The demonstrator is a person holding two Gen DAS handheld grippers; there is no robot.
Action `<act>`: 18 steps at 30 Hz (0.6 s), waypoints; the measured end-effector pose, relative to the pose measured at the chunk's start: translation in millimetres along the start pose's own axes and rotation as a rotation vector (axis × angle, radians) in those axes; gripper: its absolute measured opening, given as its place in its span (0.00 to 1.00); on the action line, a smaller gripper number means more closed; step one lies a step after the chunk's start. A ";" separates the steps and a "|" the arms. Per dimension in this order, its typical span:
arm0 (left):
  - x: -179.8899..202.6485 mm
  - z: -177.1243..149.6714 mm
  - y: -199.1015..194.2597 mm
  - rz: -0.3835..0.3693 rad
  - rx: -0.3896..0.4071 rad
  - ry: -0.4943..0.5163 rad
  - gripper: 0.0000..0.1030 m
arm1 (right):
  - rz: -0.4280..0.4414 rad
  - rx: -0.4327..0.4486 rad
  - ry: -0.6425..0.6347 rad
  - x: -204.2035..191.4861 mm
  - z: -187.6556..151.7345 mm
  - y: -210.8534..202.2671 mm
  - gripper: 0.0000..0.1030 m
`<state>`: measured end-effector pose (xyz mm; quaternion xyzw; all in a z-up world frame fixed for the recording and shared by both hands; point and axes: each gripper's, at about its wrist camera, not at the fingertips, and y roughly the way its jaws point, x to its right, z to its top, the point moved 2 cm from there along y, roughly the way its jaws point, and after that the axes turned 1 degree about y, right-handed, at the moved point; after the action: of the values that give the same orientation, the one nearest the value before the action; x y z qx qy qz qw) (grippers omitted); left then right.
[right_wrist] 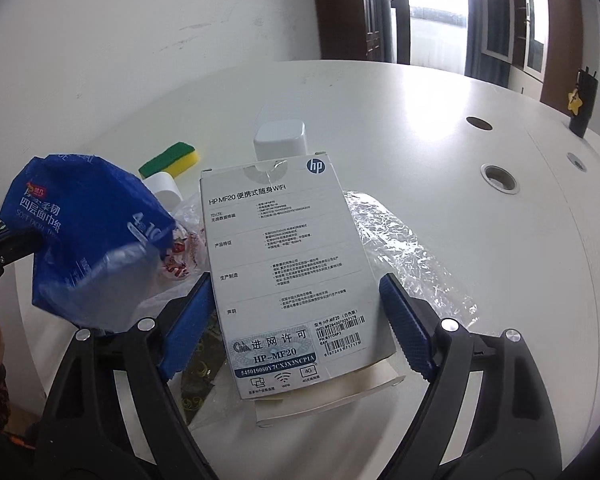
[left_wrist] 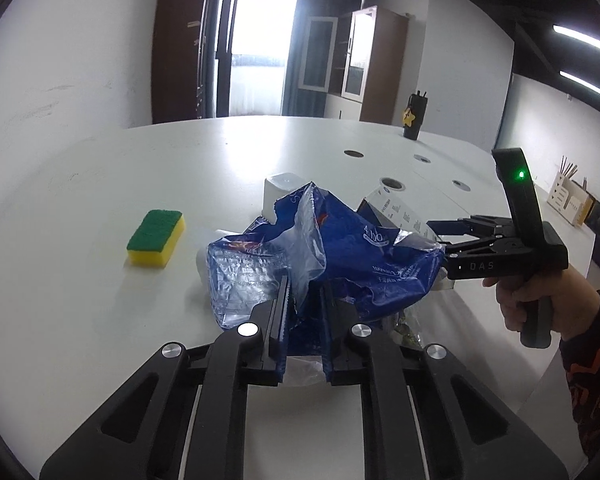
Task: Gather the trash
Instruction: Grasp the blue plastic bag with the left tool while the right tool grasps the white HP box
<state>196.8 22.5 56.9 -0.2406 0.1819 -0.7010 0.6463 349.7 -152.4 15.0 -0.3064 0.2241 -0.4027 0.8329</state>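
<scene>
Our left gripper (left_wrist: 304, 300) pinches the blue bag (left_wrist: 340, 256), lifted above the bench (left_wrist: 100, 320). Our right gripper (right_wrist: 296, 320), jaws wide, straddles the box (right_wrist: 284, 260) at twelve o'clock, not yet gripping. We should close squarely on its sides.

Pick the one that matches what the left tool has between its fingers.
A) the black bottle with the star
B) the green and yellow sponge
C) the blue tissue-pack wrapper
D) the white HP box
C: in the left wrist view the left tool has its fingers closed on the crumpled blue tissue-pack wrapper, while the sponge lies apart on the table and the HP box sits between the right tool's open fingers.
</scene>
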 end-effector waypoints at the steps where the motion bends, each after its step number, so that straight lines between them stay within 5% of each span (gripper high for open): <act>1: -2.6 -1.0 -6.1 0.002 0.012 -0.017 0.10 | -0.009 0.011 0.004 -1.4 -2.2 -5.9 0.76; 18: -7.1 -64.3 -100.5 -0.011 0.104 -0.121 0.08 | -0.067 0.133 0.090 -44.6 -80.0 -100.7 0.76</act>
<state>78.1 35.9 60.5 -0.2497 0.1045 -0.6972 0.6638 220.7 -191.9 33.3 -0.2394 0.2236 -0.4578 0.8265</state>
